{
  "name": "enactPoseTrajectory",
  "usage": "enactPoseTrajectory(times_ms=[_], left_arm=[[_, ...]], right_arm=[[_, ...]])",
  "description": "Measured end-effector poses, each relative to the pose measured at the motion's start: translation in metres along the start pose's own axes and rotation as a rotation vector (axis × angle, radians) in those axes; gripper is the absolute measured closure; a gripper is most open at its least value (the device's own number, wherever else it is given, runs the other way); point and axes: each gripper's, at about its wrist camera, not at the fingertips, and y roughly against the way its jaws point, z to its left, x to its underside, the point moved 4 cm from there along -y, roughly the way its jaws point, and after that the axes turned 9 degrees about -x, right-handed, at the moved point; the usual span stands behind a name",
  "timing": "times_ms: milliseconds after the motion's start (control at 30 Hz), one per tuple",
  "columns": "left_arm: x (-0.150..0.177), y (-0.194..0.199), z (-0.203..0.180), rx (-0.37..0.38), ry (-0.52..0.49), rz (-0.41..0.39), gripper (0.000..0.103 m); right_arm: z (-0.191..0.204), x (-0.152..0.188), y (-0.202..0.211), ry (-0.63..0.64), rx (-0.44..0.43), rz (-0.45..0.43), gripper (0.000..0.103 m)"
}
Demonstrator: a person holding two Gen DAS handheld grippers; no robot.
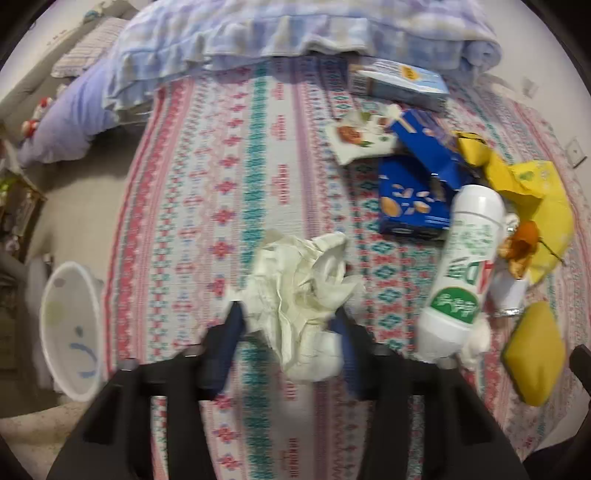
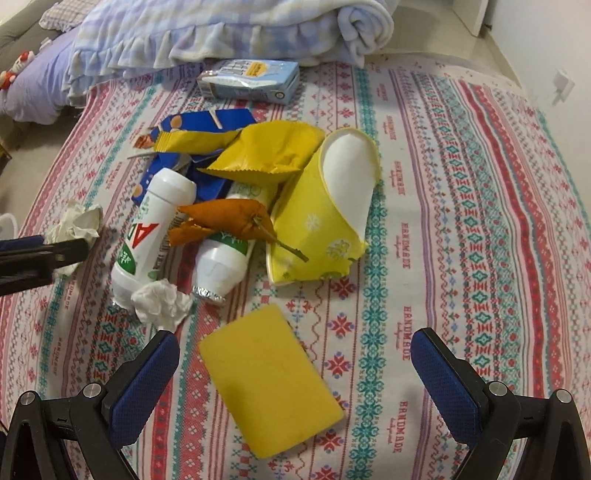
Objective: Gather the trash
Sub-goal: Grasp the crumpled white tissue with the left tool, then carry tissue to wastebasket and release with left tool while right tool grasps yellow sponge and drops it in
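A: Left tongs [image 1: 288, 325], near view: blue pads on either side of a crumpled cream tissue wad [image 1: 303, 291] on the patterned bedspread [image 1: 221, 177]; jaws partly closed, whether they press it is unclear.

B: Right tongs [image 2: 295, 365]: spread wide, holding nothing, above a flat yellow sponge [image 2: 269, 384].

A: Beyond: white plastic bottle [image 1: 461, 266], small white tissue ball [image 2: 160, 304], orange peel [image 2: 236, 221], crushed yellow paper cup [image 2: 325, 206], blue snack box [image 1: 413, 199], pale blue carton [image 2: 251, 83].

B: Far edge: folded blanket [image 2: 221, 29]. Bedspread bare on the right. White bin [image 1: 70, 328] on the floor at left.
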Motion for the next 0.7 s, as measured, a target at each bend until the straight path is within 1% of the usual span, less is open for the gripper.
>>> enactPoseTrajectory(times_ms=[33,100,133,200,267,300,367,433,567,667,700], left_arm=[[0.0,0.002,0.005,0.025,0.024,0.0,0.072],[0.0,0.005,0.013,0.079,0.059,0.001,0.075],[0.001,0.005,0.016,0.101,0.072,-0.002,0.075],[0.003,0.002,0.021,0.121,0.089,0.002,0.076],[0.0,-0.003,0.025,0.14,0.113,0.008,0.076],[-0.001,-0.004,0.03,0.162,0.137,0.014,0.076],[-0.001,-0.006,0.036,0.195,0.178,0.028,0.076],[-0.002,-0.007,0.043,0.222,0.22,0.039,0.077],[0.0,-0.005,0.052,0.226,0.265,0.042,0.079],[0.003,0.0,0.058,0.23,0.298,0.042,0.08],[0.003,0.003,0.06,0.227,0.304,0.035,0.08]], right_arm=[[-0.001,0.0,-0.001,0.0,0.002,0.004,0.0],[-0.005,0.002,-0.003,-0.001,0.004,0.012,0.0],[-0.006,0.003,-0.003,0.0,0.002,0.018,0.0],[-0.005,0.007,-0.006,0.018,-0.005,0.039,0.0],[0.004,0.014,-0.011,0.078,-0.007,0.065,0.0],[0.008,0.016,-0.012,0.107,-0.001,0.071,0.0],[0.017,0.023,-0.016,0.175,0.015,0.085,0.001],[0.021,0.027,-0.019,0.215,0.036,0.093,0.002],[0.02,0.031,-0.022,0.252,0.081,0.106,0.004],[0.018,0.032,-0.022,0.266,0.086,0.112,0.008],[0.017,0.032,-0.022,0.27,0.09,0.114,0.011]])
